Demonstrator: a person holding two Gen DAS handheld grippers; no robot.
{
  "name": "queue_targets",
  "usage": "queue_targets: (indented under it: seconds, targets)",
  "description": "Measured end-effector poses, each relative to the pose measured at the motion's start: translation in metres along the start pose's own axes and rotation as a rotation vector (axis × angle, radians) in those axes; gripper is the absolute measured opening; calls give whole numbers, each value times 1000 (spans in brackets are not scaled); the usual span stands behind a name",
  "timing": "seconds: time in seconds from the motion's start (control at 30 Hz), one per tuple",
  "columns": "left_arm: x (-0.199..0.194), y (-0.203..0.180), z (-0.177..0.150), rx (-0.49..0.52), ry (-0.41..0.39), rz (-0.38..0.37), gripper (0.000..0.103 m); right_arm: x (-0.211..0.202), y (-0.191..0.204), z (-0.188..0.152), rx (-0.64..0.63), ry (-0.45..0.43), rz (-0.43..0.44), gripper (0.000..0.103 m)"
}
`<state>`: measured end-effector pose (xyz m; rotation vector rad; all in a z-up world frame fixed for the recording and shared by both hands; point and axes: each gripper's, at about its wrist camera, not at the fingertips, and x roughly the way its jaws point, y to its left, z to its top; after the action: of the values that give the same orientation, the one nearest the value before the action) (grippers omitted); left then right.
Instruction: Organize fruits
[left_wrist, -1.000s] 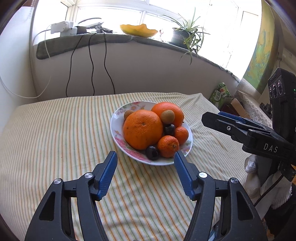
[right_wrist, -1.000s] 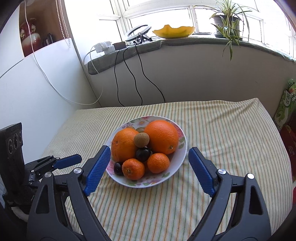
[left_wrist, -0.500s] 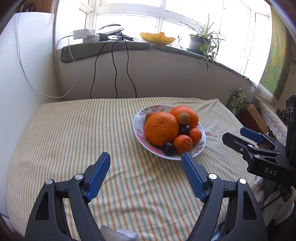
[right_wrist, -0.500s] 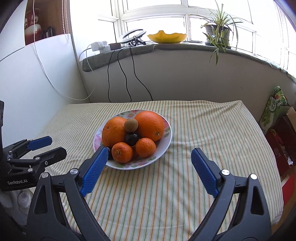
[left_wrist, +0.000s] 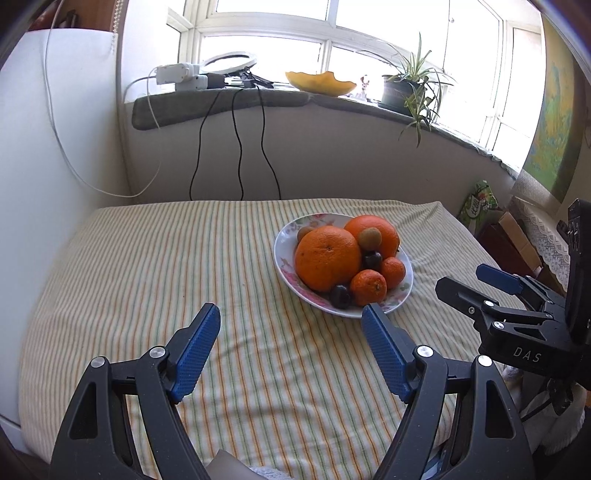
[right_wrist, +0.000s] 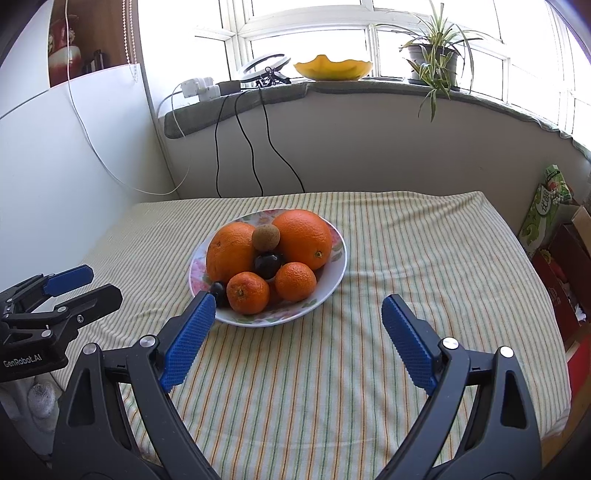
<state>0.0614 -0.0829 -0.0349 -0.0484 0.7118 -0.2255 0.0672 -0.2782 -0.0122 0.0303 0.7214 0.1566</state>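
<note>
- The plate with a floral rim sits on the striped cloth of the desk, a little toward 11 o'clock of the cloth's middle in the right wrist view.
- On it, two big oranges: one at 9 o'clock of the pile, the other at 2 o'clock, and they touch behind the smaller fruit.
- A brown kiwi rests on top in the notch between the two oranges; a dark plum lies just below it, at 6 o'clock of the kiwi.
- Two mandarins lie side by side at the near rim: one at 7 o'clock, one at 5 o'clock (they look close to touching, hard to tell).
- A second dark plum sits at the near rim just beside the left mandarin; in the left wrist view a second small brown fruit peeks out at the far rim behind the big orange.
- The right gripper hovers over the cloth just short of the plate, its blue fingers spread wide with nothing between them.
- The left gripper hangs at 9 o'clock of the plate, apart from it, fingers also spread wide and holding nothing.
- On the windowsill at 12 o'clock: a yellow bowl, a potted plant and a ring light with black cables hanging down the wall.
</note>
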Motion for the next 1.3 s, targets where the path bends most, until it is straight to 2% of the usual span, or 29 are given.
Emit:
queue_targets:
  seconds: [1.3]
  targets:
    - [-3,1,1,-2,-14,0,79,3,2,-2,4,12,7,94]
